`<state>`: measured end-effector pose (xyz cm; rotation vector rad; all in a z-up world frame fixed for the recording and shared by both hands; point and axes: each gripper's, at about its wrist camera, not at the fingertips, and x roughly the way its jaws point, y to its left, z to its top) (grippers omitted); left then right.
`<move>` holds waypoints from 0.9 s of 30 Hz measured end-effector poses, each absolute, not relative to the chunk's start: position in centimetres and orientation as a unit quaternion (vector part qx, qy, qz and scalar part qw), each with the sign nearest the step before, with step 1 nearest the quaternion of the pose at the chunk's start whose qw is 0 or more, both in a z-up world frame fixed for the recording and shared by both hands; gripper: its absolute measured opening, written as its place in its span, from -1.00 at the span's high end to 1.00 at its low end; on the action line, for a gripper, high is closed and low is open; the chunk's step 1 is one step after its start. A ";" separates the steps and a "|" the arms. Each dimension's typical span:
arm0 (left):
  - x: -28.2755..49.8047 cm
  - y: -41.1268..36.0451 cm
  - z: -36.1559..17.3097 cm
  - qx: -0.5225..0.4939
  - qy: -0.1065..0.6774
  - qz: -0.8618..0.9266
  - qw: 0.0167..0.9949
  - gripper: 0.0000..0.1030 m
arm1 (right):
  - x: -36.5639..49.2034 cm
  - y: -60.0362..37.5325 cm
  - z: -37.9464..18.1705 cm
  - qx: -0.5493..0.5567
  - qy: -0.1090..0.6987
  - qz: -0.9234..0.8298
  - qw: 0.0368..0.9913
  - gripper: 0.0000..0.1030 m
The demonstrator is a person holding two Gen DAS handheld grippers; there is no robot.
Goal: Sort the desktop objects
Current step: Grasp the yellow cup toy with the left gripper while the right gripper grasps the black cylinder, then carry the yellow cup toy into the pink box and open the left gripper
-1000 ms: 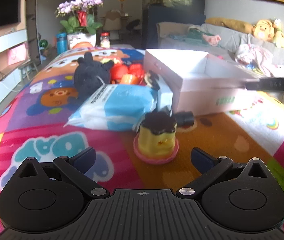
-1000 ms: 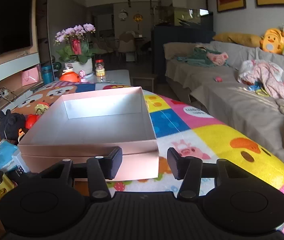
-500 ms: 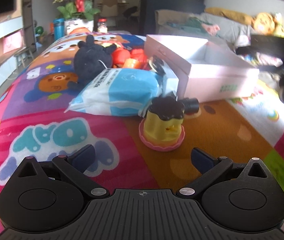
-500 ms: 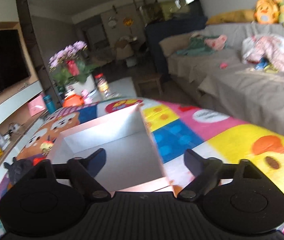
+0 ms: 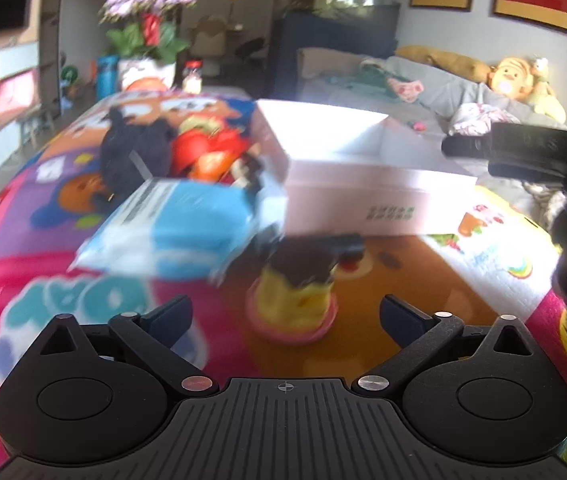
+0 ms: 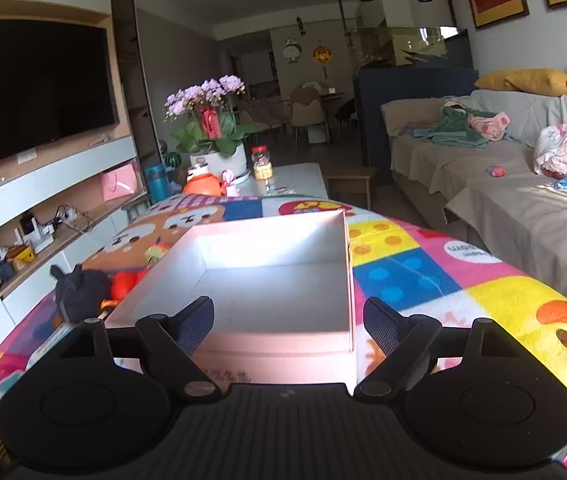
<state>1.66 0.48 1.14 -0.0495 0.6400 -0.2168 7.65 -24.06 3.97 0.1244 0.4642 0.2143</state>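
A: Where's the pudding toy (image 5: 293, 300)?

B: On the counter (image 5: 411, 268), dead ahead of the left gripper (image 5: 285, 316), just beyond its fingertips, upright. That gripper is nearer; its jaws have just been narrowing, nothing pinched yet.

A: And the right gripper (image 6: 287, 322)?

B: Released, jaws just widened, hovering at the pink box (image 6: 267, 280), which lies empty.

A: Feel?

B: Squat, glossy, probably squishy; the cardboard looks rigid.

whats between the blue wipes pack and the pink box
In the left wrist view, a small dark object, too blurred to name, fills the gap between the blue wipes pack and the pink box.
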 end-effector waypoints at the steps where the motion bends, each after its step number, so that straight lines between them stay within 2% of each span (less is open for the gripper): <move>1: 2.1 0.0 1.1 -0.013 0.314 -0.102 0.944 -0.65 | 7.2 -24.0 4.0 0.060 0.233 0.108 0.965 -0.61; 2: 2.3 -0.4 1.0 -0.007 0.317 -0.099 0.943 -0.33 | 6.8 -23.9 4.0 0.058 0.237 0.109 0.964 -0.61; 3: 2.6 -0.5 0.9 -0.004 0.320 -0.095 0.943 -0.16 | 6.3 -23.8 4.0 0.057 0.243 0.112 0.962 -0.61; 6: 2.1 0.2 0.6 0.001 0.317 -0.094 0.944 -0.05 | 5.1 -23.1 3.7 0.050 0.258 0.135 0.955 -0.61; 13: 1.1 6.2 0.6 -0.025 0.308 0.007 0.951 -0.07 | 4.4 -16.5 1.3 -0.046 0.290 0.197 0.935 -0.61; 15: 1.1 7.6 0.5 -0.049 0.312 0.017 0.949 -0.14 | 4.9 -14.8 0.7 -0.060 0.299 0.199 0.931 -0.61; 17: 1.2 7.9 0.5 -0.060 0.314 0.018 0.947 -0.23 | 5.8 -13.4 0.5 -0.052 0.315 0.194 0.928 -0.63; 21: 0.9 7.1 0.6 -0.041 0.309 0.020 0.950 -0.38 | 7.5 -11.3 0.0 -0.036 0.333 0.159 0.929 -0.84; 26: 0.8 7.0 0.5 -0.039 0.311 0.024 0.949 -0.45 | 9.6 -9.9 -1.1 -0.012 0.368 0.141 0.919 -0.86; 27: 0.8 7.0 0.5 -0.039 0.311 0.024 0.949 -0.47 | 9.7 -9.7 -1.2 -0.015 0.366 0.134 0.921 -0.76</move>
